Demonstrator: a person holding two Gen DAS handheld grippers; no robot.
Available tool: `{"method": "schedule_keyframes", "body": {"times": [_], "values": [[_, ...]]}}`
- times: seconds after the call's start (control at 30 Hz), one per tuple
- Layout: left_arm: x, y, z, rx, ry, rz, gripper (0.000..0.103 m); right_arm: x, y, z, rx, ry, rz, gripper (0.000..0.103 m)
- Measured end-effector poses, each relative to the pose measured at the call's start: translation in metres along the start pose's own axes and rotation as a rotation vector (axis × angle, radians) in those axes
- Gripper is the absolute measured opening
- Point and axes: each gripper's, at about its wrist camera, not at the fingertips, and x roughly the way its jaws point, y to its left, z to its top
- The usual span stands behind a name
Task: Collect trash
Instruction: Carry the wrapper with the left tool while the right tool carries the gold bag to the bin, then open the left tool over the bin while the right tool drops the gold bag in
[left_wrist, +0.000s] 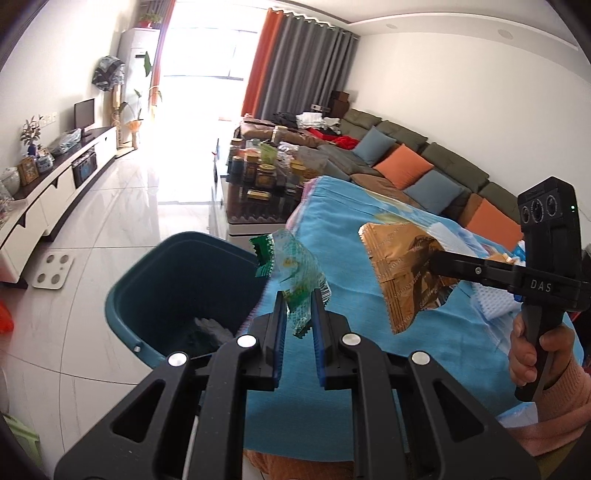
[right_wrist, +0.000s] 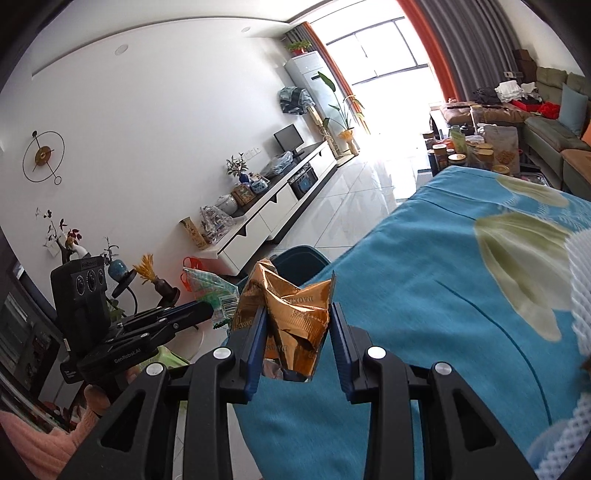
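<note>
My left gripper is shut on a green and clear plastic wrapper, held in the air at the table edge beside the dark teal trash bin. Crumpled pale trash lies in the bin's bottom. To its right, my right gripper holds a crumpled gold snack wrapper above the blue tablecloth. In the right wrist view the right gripper is shut on the gold wrapper, with the bin's rim just beyond it. The left gripper and the green wrapper show at the left.
White foam netting lies on the cloth behind the right gripper. A coffee table crowded with jars stands past the table. A long sofa with cushions runs along the right wall, a white TV cabinet along the left. A white scale lies on the tiled floor.
</note>
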Motion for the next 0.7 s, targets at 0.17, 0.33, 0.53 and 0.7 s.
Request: {"method": "schedule_keyframes", "body": {"times": [0.17, 0.33, 0.53, 0.7], "values": [[-0.001, 0.021, 0.006, -0.016, -0.001, 0.051, 0.014, 0.024, 0.008, 0.015, -0.012, 0.021, 0.011, 0.032], [0.001, 0.035, 0.008, -0.032, 0.008, 0.09, 0.014, 0.051, 0.019, 0.031, -0.04, 0.037, 0.009, 0.032], [0.008, 0.053, 0.009, -0.05, 0.027, 0.127, 0.014, 0.079, 0.026, 0.04, -0.056, 0.065, -0.001, 0.032], [0.017, 0.065, 0.01, -0.063, 0.051, 0.151, 0.014, 0.102, 0.033, 0.047, -0.061, 0.087, -0.01, 0.032]]}}
